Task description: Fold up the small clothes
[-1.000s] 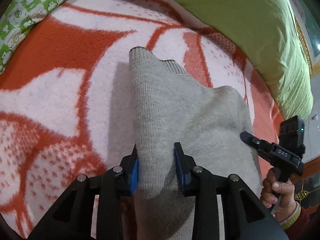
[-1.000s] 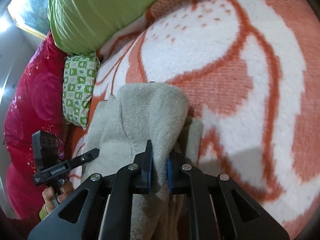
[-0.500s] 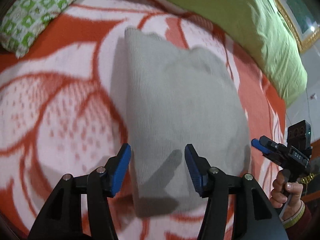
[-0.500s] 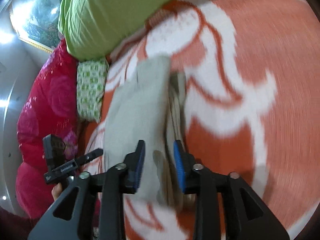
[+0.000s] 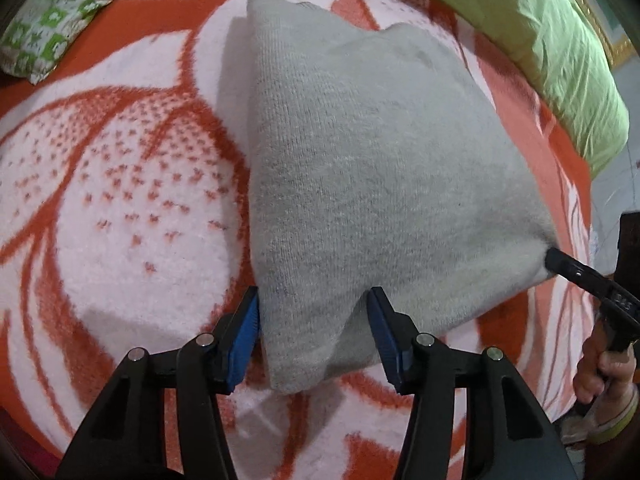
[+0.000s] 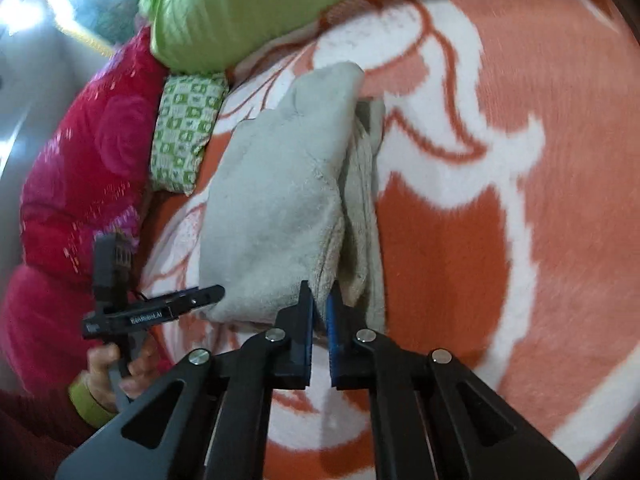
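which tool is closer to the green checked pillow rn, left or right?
Left, as a judgement. The left tool straddles the grey garment's near corner on the side toward the checked pillow; the right tool pinches the corner away from it.

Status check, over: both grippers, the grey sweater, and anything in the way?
Left gripper open, straddling sweater corner. Right gripper shut on its edge. Sweater folded on blanket. Nothing blocking.

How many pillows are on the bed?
2: a big plain green pillow at the bed's far edge, and a small green-and-white checked pillow beside it, next to the grey knitted garment. Others may be hidden.
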Action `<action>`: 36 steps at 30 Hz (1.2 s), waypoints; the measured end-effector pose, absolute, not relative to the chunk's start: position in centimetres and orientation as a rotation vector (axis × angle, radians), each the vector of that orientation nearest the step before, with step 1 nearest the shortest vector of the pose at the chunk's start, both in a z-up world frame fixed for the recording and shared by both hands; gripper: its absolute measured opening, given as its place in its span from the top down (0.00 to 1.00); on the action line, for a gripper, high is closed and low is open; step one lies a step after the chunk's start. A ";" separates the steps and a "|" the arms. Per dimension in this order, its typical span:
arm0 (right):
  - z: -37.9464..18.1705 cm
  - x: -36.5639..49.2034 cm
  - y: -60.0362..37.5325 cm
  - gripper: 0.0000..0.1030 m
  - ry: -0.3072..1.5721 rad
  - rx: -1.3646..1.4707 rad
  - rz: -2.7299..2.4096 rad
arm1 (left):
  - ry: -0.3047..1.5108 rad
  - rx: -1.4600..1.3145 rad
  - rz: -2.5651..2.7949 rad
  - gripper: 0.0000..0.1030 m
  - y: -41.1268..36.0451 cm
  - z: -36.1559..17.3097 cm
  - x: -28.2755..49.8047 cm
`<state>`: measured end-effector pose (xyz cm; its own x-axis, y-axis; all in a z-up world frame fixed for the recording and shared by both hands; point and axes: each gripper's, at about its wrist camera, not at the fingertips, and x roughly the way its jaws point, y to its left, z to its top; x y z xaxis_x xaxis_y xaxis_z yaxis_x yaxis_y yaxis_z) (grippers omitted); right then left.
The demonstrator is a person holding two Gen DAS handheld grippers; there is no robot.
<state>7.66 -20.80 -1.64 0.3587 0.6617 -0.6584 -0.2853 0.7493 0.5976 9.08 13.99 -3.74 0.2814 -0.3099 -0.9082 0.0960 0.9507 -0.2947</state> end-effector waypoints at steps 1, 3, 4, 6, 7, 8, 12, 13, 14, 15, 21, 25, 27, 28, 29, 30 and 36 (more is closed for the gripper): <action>-2.6 7.8 -20.4 0.94 1.066 0.365 0.614 | 1.261 -0.194 -0.274 0.48 13.9 -3.9 9.2; -4.3 7.9 -19.7 0.93 1.106 0.319 0.594 | 1.262 -0.192 -0.276 0.48 13.9 -4.3 9.2; -5.3 8.0 -19.4 0.93 1.126 0.315 0.582 | 1.262 -0.188 -0.276 0.46 14.0 -4.4 9.1; -6.5 8.1 -19.3 0.90 1.167 0.352 0.563 | 1.265 -0.191 -0.277 0.46 14.3 -4.3 8.9; -6.4 7.9 -19.5 0.86 1.162 0.366 0.551 | 1.264 -0.195 -0.280 0.46 14.5 -4.2 8.7; -6.1 7.8 -19.8 0.76 1.159 0.376 0.537 | 1.260 -0.197 -0.280 0.46 14.7 -3.9 8.4; -3.3 6.8 -21.7 0.70 1.082 0.414 0.502 | 1.207 -0.233 -0.278 0.47 16.5 -1.4 7.8; -2.0 6.6 -22.0 0.70 1.034 0.429 0.505 | 1.188 -0.244 -0.276 0.47 16.9 -0.7 7.8; -1.2 6.7 -22.0 0.70 1.003 0.435 0.519 | 1.164 -0.257 -0.277 0.47 17.2 0.1 7.9; -0.3 6.9 -21.7 0.70 0.973 0.439 0.541 | 1.138 -0.264 -0.275 0.47 17.4 0.9 8.3; 1.6 11.3 -17.0 0.70 0.926 0.453 0.628 | 1.105 -0.271 -0.204 0.47 17.2 1.8 12.8; 0.6 14.3 -15.7 0.70 0.939 0.467 0.605 | 1.125 -0.334 -0.146 0.47 17.4 0.5 16.3; -0.8 15.3 -15.0 0.71 0.990 0.452 0.576 | 1.175 -0.307 -0.110 0.45 17.1 -0.8 17.8; -2.3 15.9 -14.9 0.71 1.036 0.462 0.572 | 1.193 -0.310 -0.112 0.45 17.1 -1.6 18.2; -3.2 16.2 -15.0 0.72 1.064 0.472 0.575 | 1.201 -0.318 -0.118 0.45 17.1 -2.1 18.5; -3.7 16.3 -15.0 0.73 1.072 0.480 0.578 | 1.198 -0.315 -0.118 0.45 16.9 -2.3 18.5; -3.4 15.8 -15.6 0.71 1.036 0.499 0.601 | 1.172 -0.294 -0.122 0.43 16.7 -1.3 17.9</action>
